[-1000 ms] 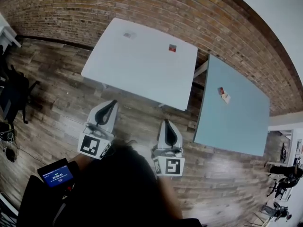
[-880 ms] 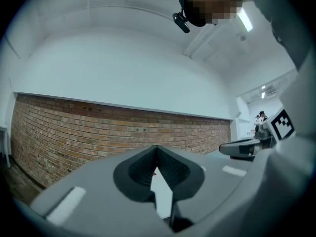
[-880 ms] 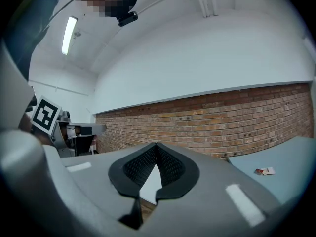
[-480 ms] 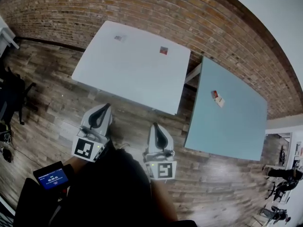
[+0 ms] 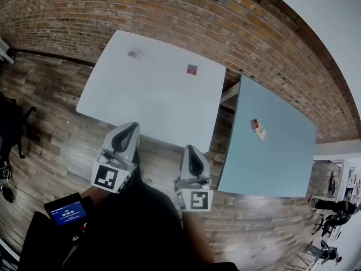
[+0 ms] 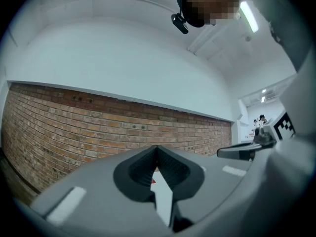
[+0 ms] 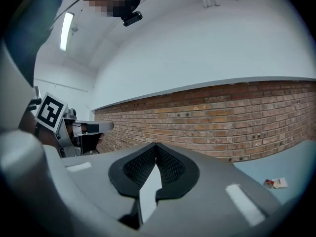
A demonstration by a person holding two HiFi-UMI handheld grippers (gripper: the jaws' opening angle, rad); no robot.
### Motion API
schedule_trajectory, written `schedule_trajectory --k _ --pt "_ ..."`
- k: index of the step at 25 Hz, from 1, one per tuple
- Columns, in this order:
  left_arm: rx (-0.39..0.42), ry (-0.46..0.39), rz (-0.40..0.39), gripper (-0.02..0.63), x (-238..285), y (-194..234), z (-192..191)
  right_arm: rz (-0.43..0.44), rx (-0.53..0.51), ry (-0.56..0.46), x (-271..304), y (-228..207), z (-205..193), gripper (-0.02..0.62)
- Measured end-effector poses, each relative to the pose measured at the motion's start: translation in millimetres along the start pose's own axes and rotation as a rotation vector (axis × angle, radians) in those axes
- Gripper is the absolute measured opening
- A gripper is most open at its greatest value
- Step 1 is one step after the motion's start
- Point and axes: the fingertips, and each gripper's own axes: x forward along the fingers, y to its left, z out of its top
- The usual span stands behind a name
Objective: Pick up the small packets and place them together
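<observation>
Brick wall (image 5: 169, 16) across the far side, wood-plank floor (image 5: 51, 112) below. White table (image 5: 152, 100) against the wall, centre-left in the head view. Light blue table (image 5: 271, 162) just beside it on the right, with a narrow gap between. Dark-clothed person (image 5: 135, 224) at the bottom edge, short of both tables.

Left gripper (image 5: 133, 126) held level, tip at the white table's near edge in the head view. In the left gripper view, left gripper (image 6: 157, 148) fully closed, tips meeting, nothing gripped. Right gripper (image 5: 190, 149) level too, tip near the same table's near right corner. In the right gripper view, right gripper (image 7: 156, 145) pressed together and empty. Small lit screen (image 5: 66, 213) strapped at the left wrist.

Four small packets, none held:
- Greyish packet (image 5: 133, 54) near the white table's far left corner.
- Red packet (image 5: 192, 69) toward the far right of the same table, well apart from the greyish one.
- Second red packet (image 5: 254, 123) on the blue table, touching a white packet (image 5: 261, 133). Same two low right in the right gripper view.
</observation>
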Motion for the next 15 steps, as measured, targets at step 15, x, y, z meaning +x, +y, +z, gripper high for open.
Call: schedule_trajectory --k 15 --pt "-0.010 0.004 -0.041 0.000 142.0 124.0 3.8 -0.140 -0.094 0.006 184.9 -42.2 22.0 0.003"
